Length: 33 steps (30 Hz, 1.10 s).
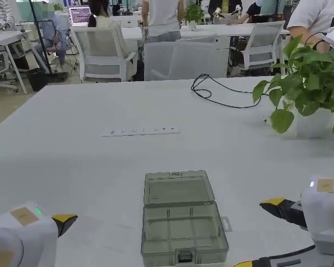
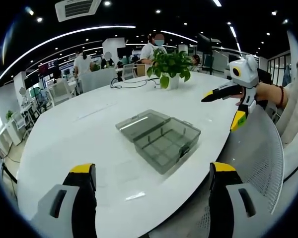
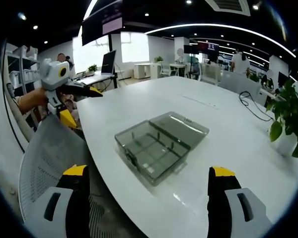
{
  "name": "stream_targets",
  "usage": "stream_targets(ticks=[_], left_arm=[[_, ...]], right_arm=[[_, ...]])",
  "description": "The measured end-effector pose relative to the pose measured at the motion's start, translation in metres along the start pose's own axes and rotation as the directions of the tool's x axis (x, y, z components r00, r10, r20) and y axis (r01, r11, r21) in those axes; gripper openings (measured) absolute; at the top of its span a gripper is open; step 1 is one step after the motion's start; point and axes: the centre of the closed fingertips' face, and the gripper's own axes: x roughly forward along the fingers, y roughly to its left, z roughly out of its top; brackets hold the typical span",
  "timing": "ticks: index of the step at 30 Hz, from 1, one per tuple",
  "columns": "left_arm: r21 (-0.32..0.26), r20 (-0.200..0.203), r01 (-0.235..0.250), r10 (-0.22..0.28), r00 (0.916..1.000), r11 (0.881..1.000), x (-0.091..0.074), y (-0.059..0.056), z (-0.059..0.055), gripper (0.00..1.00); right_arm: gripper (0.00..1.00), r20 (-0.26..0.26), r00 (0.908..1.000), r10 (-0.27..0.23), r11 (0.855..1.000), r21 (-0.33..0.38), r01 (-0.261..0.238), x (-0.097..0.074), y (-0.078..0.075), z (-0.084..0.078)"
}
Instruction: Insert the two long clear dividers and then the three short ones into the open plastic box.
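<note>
The open smoky-clear plastic box (image 1: 183, 233) lies on the white table (image 1: 72, 167) near its front edge, lid (image 1: 175, 190) folded back flat. Faint grid lines show inside its base (image 2: 164, 144) (image 3: 149, 151); I cannot tell whether these are dividers. A row of clear strips (image 1: 140, 131) lies farther back on the table, also seen as strips (image 2: 97, 111) (image 3: 201, 101). My left gripper (image 1: 61, 222) (image 2: 151, 173) is open and empty, left of the box. My right gripper (image 1: 260, 233) (image 3: 149, 173) is open and empty, right of the box. Each appears in the other's view: right gripper (image 2: 220, 111), left gripper (image 3: 83, 105).
A potted plant (image 1: 309, 94) stands at the right, with a black cable (image 1: 217, 92) looped behind it. White chairs (image 1: 103, 53) and several people are beyond the far edge. A white mesh chair (image 2: 258, 158) sits at the near edge.
</note>
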Motion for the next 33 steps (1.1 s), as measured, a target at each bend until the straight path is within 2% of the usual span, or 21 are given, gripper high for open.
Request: stream_targets(ticks=[15,33], left_arm=[[-0.003,-0.009,0.010,-0.010,0.9999,1.000,-0.0033,-0.0045,-0.0039,0.94],[-0.004,-0.010,0.021,-0.021,0.9997,1.000,-0.0033,0.0023,-0.0049,0.92]], right_arm=[[1.00,-0.008,0.9999,0.010,1.000,-0.003,-0.010,0.0011,0.0038,-0.0013],[1.00,-0.016,0.9998,0.011,1.000,-0.003,-0.011,0.0050,0.0026,0.0017]])
